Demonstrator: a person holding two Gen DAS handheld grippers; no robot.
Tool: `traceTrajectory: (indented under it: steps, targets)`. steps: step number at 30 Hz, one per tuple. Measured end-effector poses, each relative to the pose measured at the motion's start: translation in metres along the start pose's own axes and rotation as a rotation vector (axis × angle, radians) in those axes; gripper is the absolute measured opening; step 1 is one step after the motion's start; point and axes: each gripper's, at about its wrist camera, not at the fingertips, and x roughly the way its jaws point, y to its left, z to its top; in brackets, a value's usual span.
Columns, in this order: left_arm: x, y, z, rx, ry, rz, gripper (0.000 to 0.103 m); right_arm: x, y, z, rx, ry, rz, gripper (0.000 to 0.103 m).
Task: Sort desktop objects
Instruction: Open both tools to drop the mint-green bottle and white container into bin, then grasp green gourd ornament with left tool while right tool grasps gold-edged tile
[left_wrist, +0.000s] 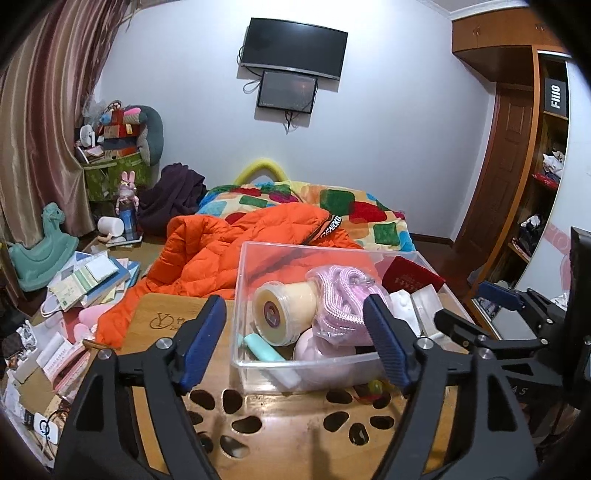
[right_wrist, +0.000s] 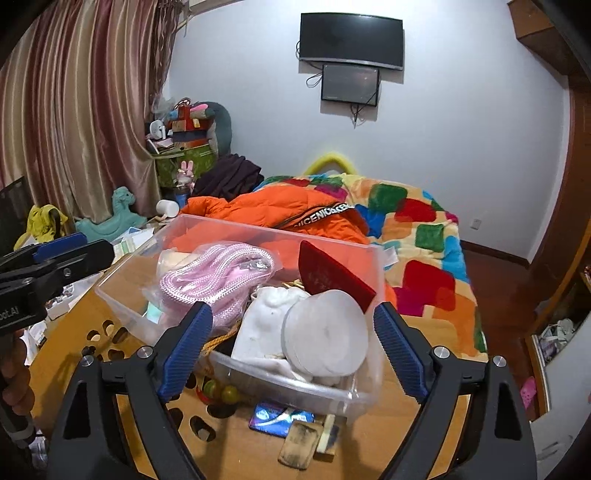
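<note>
desktop clutter sits mostly gathered in our clear plastic bin (left_wrist: 332, 258), which stands on the wooden table (left_wrist: 288, 435) – a top pierced with oval holes and branded with a burnt-in logo at its far left corner. inside the bin we see a bagged pink rope (right_wrist: 218, 273), a cream-coloured jar (left_wrist: 284, 306) on its side, a red booklet (right_wrist: 328, 273), a white cloth pouch (right_wrist: 266, 325) and a round white lid (right_wrist: 325, 332). on the bare wood just in front of the bin lie a blue packet (right_wrist: 280, 417) and a worn wooden block (right_wrist: 299, 443).

our left gripper (left_wrist: 295, 339) hangs wide, nothing between its blue pads, and our right gripper (right_wrist: 291, 347) is spread wide too, framing the bin's near corner without touching it.

beyond the table – a bed (right_wrist: 424, 229) under a patchwork blanket, an orange jacket (left_wrist: 229, 251) heaped on it, striped curtains (right_wrist: 74, 110) at left, two dark screens (left_wrist: 291, 48) on the white wall, and papers (left_wrist: 88, 280) strewn beside a green rocking horse (left_wrist: 40, 247).
</note>
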Motion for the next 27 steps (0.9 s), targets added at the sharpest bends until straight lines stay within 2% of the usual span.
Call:
traceTrajectory:
  steps: [1, 3, 5, 9, 13, 16, 23, 27]
  targets:
    - [-0.003, -0.001, -0.001, 0.005, -0.003, 0.005, 0.084, -0.004, 0.0, -0.001, 0.0, -0.005, -0.009, 0.089]
    - [-0.007, -0.002, -0.002, 0.013, -0.003, 0.003, 0.09, -0.013, -0.001, -0.004, 0.008, -0.019, -0.026, 0.099]
    - [-0.012, -0.004, -0.005, 0.02, -0.005, 0.003, 0.092, -0.025, -0.003, -0.01, 0.027, -0.051, -0.025, 0.102]
    - [-0.016, -0.01, -0.013, 0.037, 0.008, 0.019, 0.093, -0.04, -0.009, -0.021, 0.065, -0.07, -0.032, 0.102]
    - [-0.015, -0.015, -0.024, 0.036, 0.041, 0.005, 0.093, -0.046, -0.012, -0.036, 0.054, -0.068, -0.147, 0.103]
    - [-0.013, -0.022, -0.033, 0.044, 0.07, 0.003, 0.093, -0.045, -0.015, -0.05, 0.052, -0.033, -0.174, 0.103]
    - [0.0, -0.037, -0.054, 0.062, 0.135, 0.008, 0.093, -0.031, -0.034, -0.085, 0.115, 0.091, -0.11, 0.102]
    - [0.014, -0.045, -0.064, 0.064, 0.173, 0.012, 0.093, -0.023, -0.041, -0.095, 0.135, 0.125, -0.118, 0.102]
